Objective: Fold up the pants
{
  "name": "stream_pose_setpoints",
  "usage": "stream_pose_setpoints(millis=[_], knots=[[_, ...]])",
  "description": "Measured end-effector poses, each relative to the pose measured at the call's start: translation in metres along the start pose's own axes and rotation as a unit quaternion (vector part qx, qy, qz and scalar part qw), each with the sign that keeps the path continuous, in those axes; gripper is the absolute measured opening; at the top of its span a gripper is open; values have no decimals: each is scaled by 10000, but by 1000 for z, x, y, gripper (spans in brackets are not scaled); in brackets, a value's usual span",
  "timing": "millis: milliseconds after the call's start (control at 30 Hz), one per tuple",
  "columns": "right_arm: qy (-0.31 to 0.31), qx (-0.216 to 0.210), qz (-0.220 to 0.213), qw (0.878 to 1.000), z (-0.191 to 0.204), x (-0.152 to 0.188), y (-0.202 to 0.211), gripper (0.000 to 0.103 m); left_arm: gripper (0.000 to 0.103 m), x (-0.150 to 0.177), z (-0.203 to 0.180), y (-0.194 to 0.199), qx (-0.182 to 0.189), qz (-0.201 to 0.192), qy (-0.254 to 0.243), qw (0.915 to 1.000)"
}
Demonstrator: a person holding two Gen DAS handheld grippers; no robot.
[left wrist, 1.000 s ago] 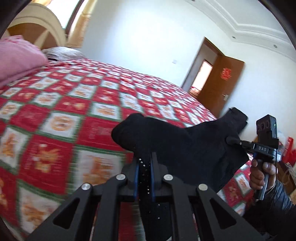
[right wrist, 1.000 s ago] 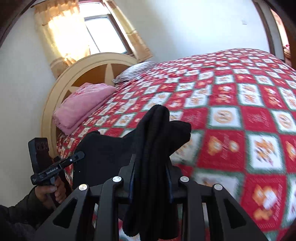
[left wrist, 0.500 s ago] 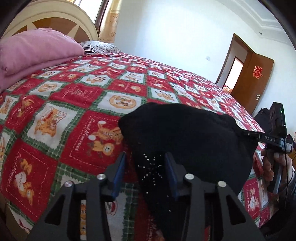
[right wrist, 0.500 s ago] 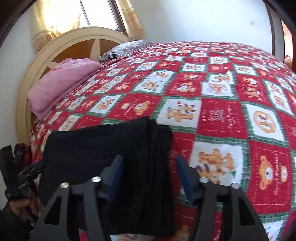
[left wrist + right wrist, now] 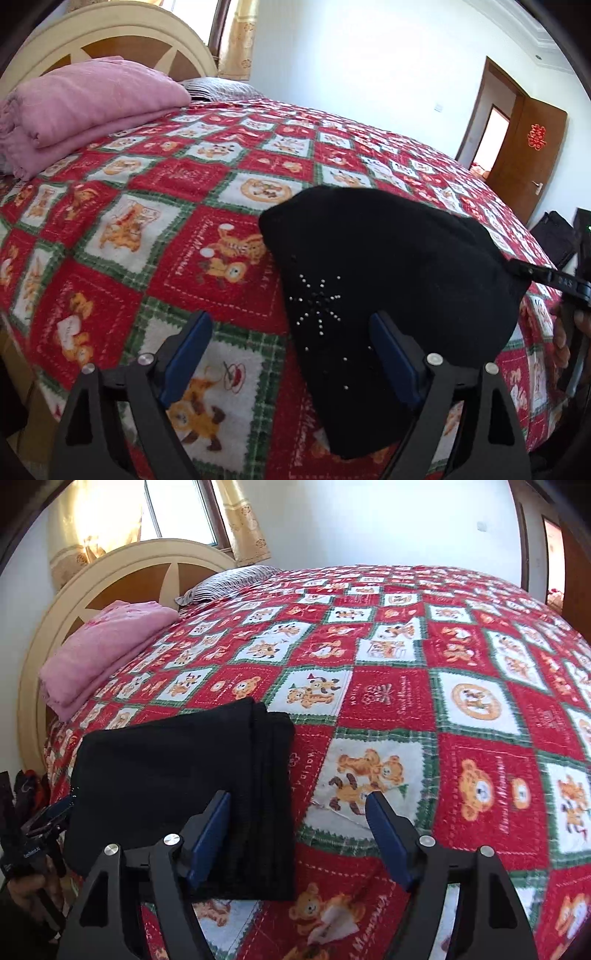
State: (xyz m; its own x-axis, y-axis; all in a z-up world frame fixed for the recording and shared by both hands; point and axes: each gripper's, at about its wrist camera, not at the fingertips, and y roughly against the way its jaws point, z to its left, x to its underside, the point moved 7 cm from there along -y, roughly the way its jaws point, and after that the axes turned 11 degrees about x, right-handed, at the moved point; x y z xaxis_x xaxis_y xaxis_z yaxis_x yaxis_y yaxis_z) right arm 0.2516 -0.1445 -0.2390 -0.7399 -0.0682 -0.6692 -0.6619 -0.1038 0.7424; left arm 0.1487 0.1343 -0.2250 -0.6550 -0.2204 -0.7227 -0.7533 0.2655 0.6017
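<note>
The black pants (image 5: 388, 280) lie folded into a compact stack on the red patterned bedspread (image 5: 155, 229), near the bed's front edge. They also show in the right wrist view (image 5: 177, 775). My left gripper (image 5: 291, 343) is open and holds nothing, its jaws spread over the pants' left end with the beaded star. My right gripper (image 5: 297, 823) is open and holds nothing, its left finger (image 5: 210, 830) over the pants' right end, its right finger over bare bedspread. The right gripper's tip (image 5: 554, 280) shows at the pants' far end in the left wrist view.
A folded pink blanket (image 5: 85, 107) lies by the cream headboard (image 5: 122, 572), with a striped pillow (image 5: 229, 583) beside it. A brown door (image 5: 524, 158) stands open at the far right. A black bag (image 5: 554, 236) sits past the bed's edge.
Both grippers have let go of the pants and opened wide. The pants have gone from hanging in the air to lying flat on the bed. Both grippers have drawn back a little.
</note>
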Motion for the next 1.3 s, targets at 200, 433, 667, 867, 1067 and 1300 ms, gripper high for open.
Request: stream_pose_setpoints(millis=[200, 433, 667, 867, 1067, 1300], knots=[[293, 432, -56, 9986, 7, 3, 58, 75, 90, -28, -38, 48, 40, -369, -117, 9992], [201, 316, -953, 9947, 9, -11, 177, 78, 103, -52, -122, 118, 353, -979, -663, 9924], [396, -35, -1444, 9887, 29, -15, 241, 79, 103, -53, -168, 142, 282, -1334, -1242, 9828], [860, -12, -1528, 9845, 57, -5, 262, 79, 103, -52, -186, 156, 298, -1414, -1328, 9805], [922, -35, -1741, 9804, 64, -5, 277, 79, 103, -52, -182, 154, 267, -1407, -1245, 9818], [780, 4, -1708, 9822, 56, -7, 273, 79, 103, -46, -182, 145, 269, -1278, -1243, 9836]])
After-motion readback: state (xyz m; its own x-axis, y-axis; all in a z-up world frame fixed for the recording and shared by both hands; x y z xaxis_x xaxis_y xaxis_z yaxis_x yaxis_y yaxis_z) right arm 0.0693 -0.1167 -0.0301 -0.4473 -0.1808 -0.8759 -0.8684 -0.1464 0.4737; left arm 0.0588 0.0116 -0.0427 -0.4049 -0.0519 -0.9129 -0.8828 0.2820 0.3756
